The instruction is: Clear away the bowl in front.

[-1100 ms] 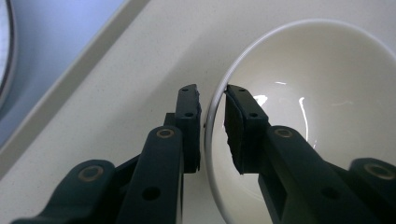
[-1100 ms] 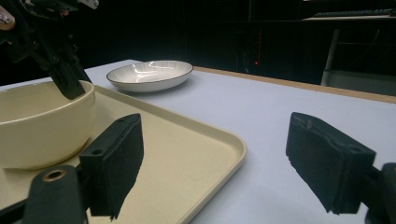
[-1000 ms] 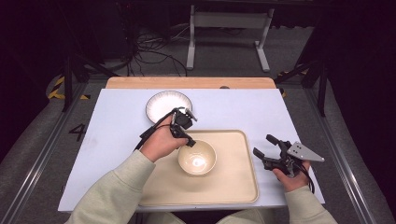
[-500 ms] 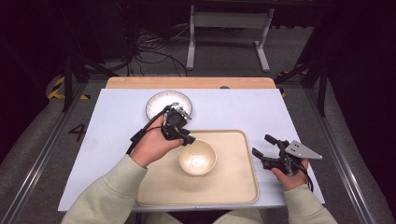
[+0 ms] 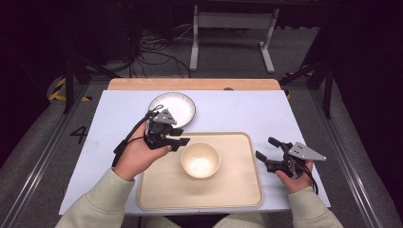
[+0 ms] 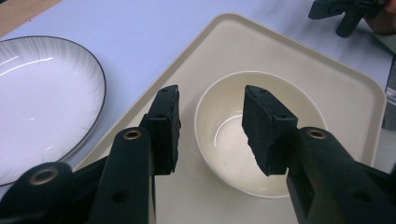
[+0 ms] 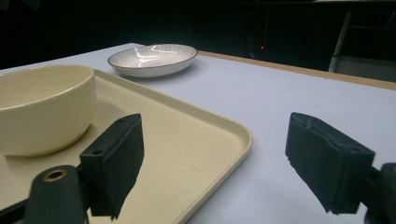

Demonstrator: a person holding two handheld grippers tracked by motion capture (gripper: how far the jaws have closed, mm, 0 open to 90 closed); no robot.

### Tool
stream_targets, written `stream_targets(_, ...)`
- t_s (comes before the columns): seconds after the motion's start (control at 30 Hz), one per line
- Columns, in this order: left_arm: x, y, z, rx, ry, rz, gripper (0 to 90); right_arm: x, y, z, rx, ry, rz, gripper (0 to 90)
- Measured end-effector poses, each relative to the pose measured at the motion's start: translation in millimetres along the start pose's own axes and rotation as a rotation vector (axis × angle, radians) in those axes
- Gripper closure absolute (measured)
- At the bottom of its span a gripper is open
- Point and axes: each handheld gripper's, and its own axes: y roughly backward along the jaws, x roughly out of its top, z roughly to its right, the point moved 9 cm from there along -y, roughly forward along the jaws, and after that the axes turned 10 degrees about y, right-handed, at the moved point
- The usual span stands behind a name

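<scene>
A cream bowl (image 5: 200, 159) sits upright near the middle of a beige tray (image 5: 247, 190) on the pale blue worktop (image 5: 237, 109). The left claw (image 5: 180, 141) hangs just beside the bowl's rim, jaws parted and holding nothing. The right claw (image 5: 267, 151) rests off the tray's right edge, jaws wide apart and empty. A white plate (image 5: 178, 105) lies beyond the tray. The step looks like work at the bowl; next, the left claw would need to straddle the rim and close.

A glossy cream round bowl (image 6: 259, 135) sits past the black left claw (image 6: 210, 128), on a matte beige tray (image 6: 327, 79). Left of that claw lies a white, dark-rimmed plate (image 6: 42, 98) with fine grey streaks, on the pale blue surface (image 5: 237, 111).
</scene>
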Motion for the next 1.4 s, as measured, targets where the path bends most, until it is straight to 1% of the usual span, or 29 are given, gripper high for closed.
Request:
stream_targets(0.03,-1.2,1.6,-0.2,-0.001,0.003,0.009,57.7,-0.1,-0.5,0.0,0.002,0.001,-0.002,19.9)
stream_targets(0.1,-4.7,6.5,-1.9,0.003,-0.005,0.027,57.0,-0.6,-1.6,-0.3,0.006,-0.001,-0.013,20.2)
stream_targets(0.13,-4.7,6.5,-1.9,0.003,-0.005,0.027,56.7,-0.9,-2.1,-0.4,0.008,0.001,-0.018,20.2)
stream_targets(0.27,-12.1,16.5,-5.4,-0.001,-0.011,0.084,54.6,-1.3,-3.4,-1.4,0.014,0.007,-0.030,20.3)
stream_targets(0.3,-12.6,18.1,-6.5,0.004,-0.010,0.097,54.0,-1.7,-3.4,-1.6,0.014,0.005,-0.035,20.3)
stream_targets(0.33,-12.6,18.1,-6.5,0.004,-0.010,0.097,53.7,-1.7,-3.4,-1.6,0.014,0.005,-0.035,20.3)
stream_targets(0.37,-14.1,23.3,-9.5,0.006,-0.013,0.135,53.2,-1.8,-3.7,-1.8,0.017,0.008,-0.039,19.9)
stream_targets(0.43,-15.5,27.6,-12.5,0.005,-0.010,0.165,51.4,-1.8,-4.0,-2.0,0.020,0.007,-0.038,18.6)
stream_targets(0.47,-17.0,30.2,-14.3,0.001,0.005,0.181,51.3,-1.8,-4.2,-2.0,0.023,0.007,-0.038,18.0)
stream_targets(0.53,-19.6,33.1,-16.7,-0.012,0.014,0.197,50.7,-1.9,-4.2,-2.3,0.031,0.008,-0.040,16.7)
stream_targets(0.57,-20.8,34.2,-18.9,-0.010,0.009,0.214,49.9,-2.0,-4.2,-2.2,0.032,0.007,-0.041,16.2)
stream_targets(0.63,-24.4,35.9,-23.6,0.006,0.000,0.226,48.2,-1.8,-4.4,-2.0,0.031,0.006,-0.038,15.1)
stream_targets(0.67,-24.4,35.9,-23.6,0.006,0.000,0.226,47.3,-1.8,-4.4,-2.0,0.031,0.006,-0.038,15.1)
stream_targets(0.7,-26.8,37.2,-26.3,0.008,0.000,0.239,47.3,-1.7,-4.3,-2.1,0.033,0.006,-0.037,14.7)
stream_targets(0.8,-31.5,40.3,-30.7,-0.002,0.004,0.270,42.2,-1.6,-3.8,-2.6,0.036,0.004,-0.035,12.9)
stream_targets(0.83,-31.5,40.3,-30.7,-0.002,0.004,0.270,40.6,-1.6,-3.8,-2.6,0.036,0.004,-0.035,12.9)
stream_targets(0.87,-33.0,42.2,-33.5,0.000,-0.001,0.295,40.6,-1.4,-3.6,-2.6,0.037,0.007,-0.033,12.3)
stream_targets(0.9,-34.3,43.3,-34.8,-0.003,-0.004,0.309,37.1,-1.4,-3.1,-2.7,0.037,0.006,-0.031,11.3)
stream_targets(1.07,-41.1,47.3,-41.4,0.011,-0.023,0.345,29.4,-0.6,-2.1,-2.4,0.040,0.005,-0.016,9.4)
stream_targets(1.13,-44.7,48.7,-43.9,0.015,-0.020,0.356,27.0,-0.4,-1.7,-2.4,0.042,0.001,-0.013,8.8)
stream_targets(1.2,-48.9,49.6,-46.0,0.010,-0.003,0.362,24.0,-0.2,-1.5,-2.3,0.043,0.003,-0.009,8.4)
stream_targets(1.3,-55.5,51.1,-51.4,0.020,-0.002,0.380,20.5,0.0,-1.1,-2.4,0.045,0.003,-0.005,8.1)
stream_targets(1.37,-59.9,50.9,-55.1,0.026,0.012,0.393,18.3,0.1,-0.7,-2.3,0.047,0.003,-0.003,7.9)
stream_targets(1.4,-59.9,50.9,-55.1,0.026,0.012,0.393,17.2,0.1,-0.7,-2.3,0.047,0.003,-0.003,7.9)
